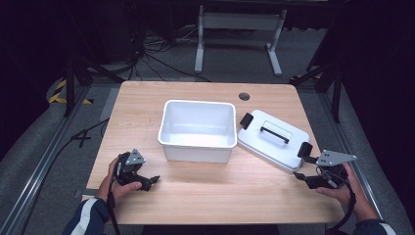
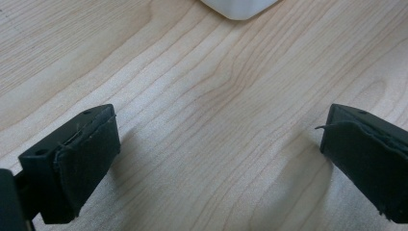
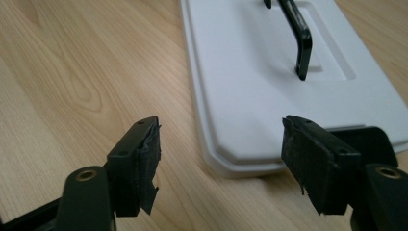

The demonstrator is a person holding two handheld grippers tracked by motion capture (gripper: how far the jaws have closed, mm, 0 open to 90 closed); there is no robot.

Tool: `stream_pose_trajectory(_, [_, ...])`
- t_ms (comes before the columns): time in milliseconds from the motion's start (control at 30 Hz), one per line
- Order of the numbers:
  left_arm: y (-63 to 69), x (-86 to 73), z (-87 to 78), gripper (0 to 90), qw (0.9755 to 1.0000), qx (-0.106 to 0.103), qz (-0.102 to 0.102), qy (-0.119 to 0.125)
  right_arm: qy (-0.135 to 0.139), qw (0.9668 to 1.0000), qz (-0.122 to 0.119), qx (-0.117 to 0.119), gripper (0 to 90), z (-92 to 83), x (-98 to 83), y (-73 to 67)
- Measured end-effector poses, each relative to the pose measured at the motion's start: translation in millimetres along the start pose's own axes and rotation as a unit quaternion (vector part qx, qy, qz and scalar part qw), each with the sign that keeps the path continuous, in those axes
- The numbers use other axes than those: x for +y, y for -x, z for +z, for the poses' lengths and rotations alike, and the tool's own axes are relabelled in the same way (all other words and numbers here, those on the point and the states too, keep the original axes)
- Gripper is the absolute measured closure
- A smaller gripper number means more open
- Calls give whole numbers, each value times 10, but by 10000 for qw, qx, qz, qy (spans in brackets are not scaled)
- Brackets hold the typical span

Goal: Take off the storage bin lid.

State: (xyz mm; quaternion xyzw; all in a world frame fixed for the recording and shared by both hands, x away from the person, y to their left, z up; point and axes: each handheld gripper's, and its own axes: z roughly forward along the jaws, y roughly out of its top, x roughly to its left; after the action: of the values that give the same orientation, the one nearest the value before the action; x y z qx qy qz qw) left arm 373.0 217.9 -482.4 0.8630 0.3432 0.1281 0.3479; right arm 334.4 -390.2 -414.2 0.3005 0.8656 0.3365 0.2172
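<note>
A white plastic bin (image 1: 197,129) stands empty in the middle of the wooden table (image 1: 205,196). Its white lid (image 1: 272,139), with a black handle (image 1: 274,131) and black end clips, lies flat just right of the bin. My left gripper (image 1: 149,182) rests low at the front left, open, with bare wood between its fingers (image 2: 82,163); a corner of the bin (image 2: 239,8) shows far ahead. My right gripper (image 1: 304,178) is open at the front right, just short of the lid's near end (image 3: 250,159); the handle (image 3: 298,33) runs away ahead.
A round grommet hole (image 1: 244,96) sits near the table's far edge. Beyond the table stand a white desk frame (image 1: 238,29) and cables on the grey floor. Bare wood stretches along the front between the two grippers.
</note>
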Motion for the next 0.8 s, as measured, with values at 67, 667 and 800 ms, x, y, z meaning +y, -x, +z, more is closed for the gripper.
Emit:
stream_pose_trajectory(67, [0, 0, 0, 6, 10000, 1, 2, 0, 18, 10000, 61, -26, 290, 19, -54, -3])
stream_pose_trajectory(667, [-5, 2, -1, 5, 10000, -10, 25, -13, 111, 9972, 735, -72, 251, 171, -475, -34])
stream_pose_trajectory(800, [-8, 3, 0, 5, 10000, -4, 40, -8, 126, 9965, 820, 28, 247, 207, -531, -47])
